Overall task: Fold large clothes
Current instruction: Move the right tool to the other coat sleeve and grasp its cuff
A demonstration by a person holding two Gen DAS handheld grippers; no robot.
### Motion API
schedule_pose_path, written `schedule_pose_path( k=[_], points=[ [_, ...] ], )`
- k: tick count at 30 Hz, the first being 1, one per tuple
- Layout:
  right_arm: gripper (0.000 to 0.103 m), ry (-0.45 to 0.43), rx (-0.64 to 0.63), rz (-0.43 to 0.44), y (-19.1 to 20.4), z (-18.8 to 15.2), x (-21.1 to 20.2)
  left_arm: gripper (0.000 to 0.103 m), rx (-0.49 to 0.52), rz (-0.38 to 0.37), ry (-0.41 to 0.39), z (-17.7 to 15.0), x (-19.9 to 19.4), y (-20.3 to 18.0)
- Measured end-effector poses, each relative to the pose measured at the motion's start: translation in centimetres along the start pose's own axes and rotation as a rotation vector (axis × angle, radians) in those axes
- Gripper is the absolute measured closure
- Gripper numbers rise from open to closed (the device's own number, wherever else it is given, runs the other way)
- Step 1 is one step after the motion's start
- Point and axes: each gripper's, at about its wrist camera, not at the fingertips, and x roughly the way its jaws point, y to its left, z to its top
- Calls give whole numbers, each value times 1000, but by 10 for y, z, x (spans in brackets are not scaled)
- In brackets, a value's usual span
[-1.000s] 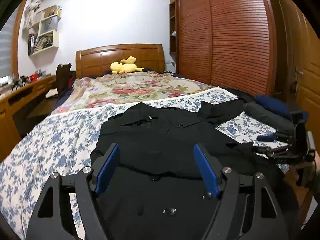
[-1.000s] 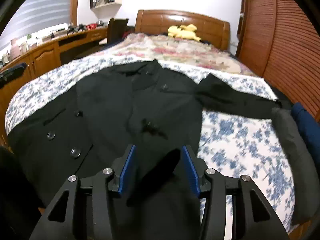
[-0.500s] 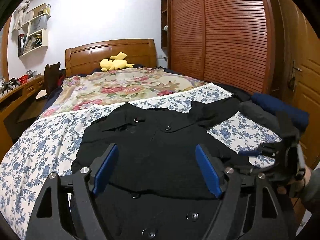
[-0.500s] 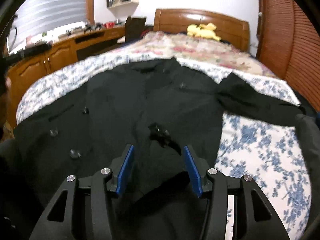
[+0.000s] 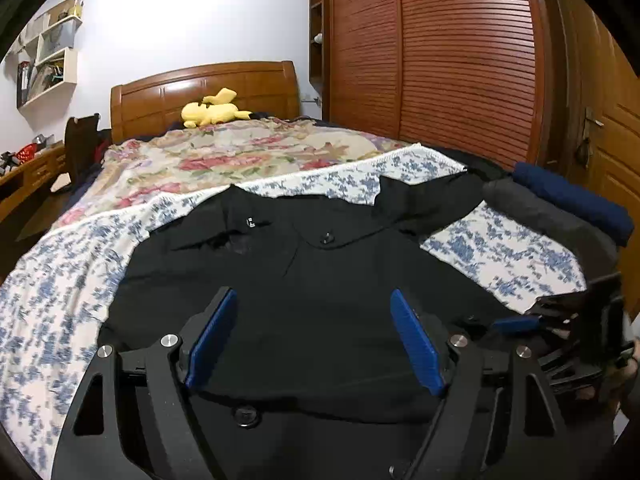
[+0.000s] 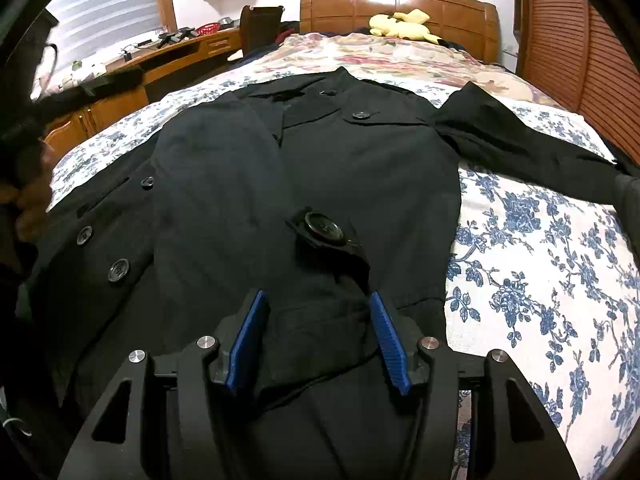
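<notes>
The black coat (image 6: pixel 360 168) lay spread flat on the blue-flowered bedspread (image 6: pixel 540 280), collar toward the wooden headboard (image 6: pixel 400 4), while the left gripper (image 5: pixel 316 332) hovered released above it and the right gripper (image 6: pixel 316 328) was opening over its folded sleeve cuff (image 6: pixel 328 236).

One black coat (image 6: pixel 360 168) on one bed (image 6: pixel 540 280), one yellow plush toy (image 5: pixel 214 112), two folded garments (image 5: pixel 560 208) at the bed's right edge, two tongs (image 5: pixel 316 340).
</notes>
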Motion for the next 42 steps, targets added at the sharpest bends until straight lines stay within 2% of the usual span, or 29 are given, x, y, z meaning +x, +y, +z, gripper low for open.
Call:
schedule_pose_path(
  k=[8, 15, 20, 25, 32, 42],
  points=[
    [46, 21, -6, -33, 8, 7, -8, 24, -22, -26, 42, -21, 32, 11],
    [46, -63, -41, -92, -8, 42, -41, 24, -33, -25, 44, -28, 36, 11],
    [46, -110, -13, -148, -40, 69, -43, 24, 4, -2, 39, -31, 37, 3],
    [46, -114, 117, -234, -86, 87, -21, 24, 7, 1, 40, -32, 38, 5],
    [46, -100, 225, -293, -137, 105, 15, 24, -21, -11, 46, -32, 40, 11],
    [44, 17, 441, -363, -211, 113, 79, 24, -29, -15, 49, -33, 41, 11]
  ],
)
